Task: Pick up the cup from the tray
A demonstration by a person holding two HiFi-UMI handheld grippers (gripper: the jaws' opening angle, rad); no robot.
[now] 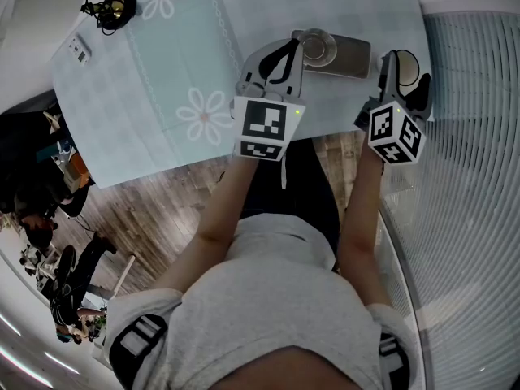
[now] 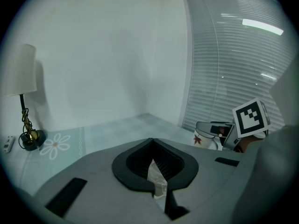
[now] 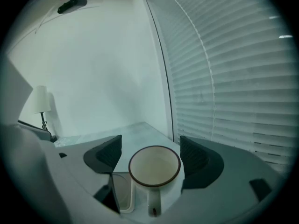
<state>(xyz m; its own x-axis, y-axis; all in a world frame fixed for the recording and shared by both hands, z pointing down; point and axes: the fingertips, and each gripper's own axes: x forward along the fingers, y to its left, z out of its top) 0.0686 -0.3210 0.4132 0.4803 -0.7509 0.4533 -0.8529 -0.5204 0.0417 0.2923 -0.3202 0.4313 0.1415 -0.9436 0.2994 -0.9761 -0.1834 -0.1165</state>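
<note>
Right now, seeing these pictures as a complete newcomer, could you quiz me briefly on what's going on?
1. True or false: the right gripper grips a white cup.
2. What stands on the tray? A) a glass B) a spoon C) a fork
3. Fill in: on the left gripper, the jaws are ___.
Key: 1 true; 2 A; 3 together, pinching a thin pale scrap.
</note>
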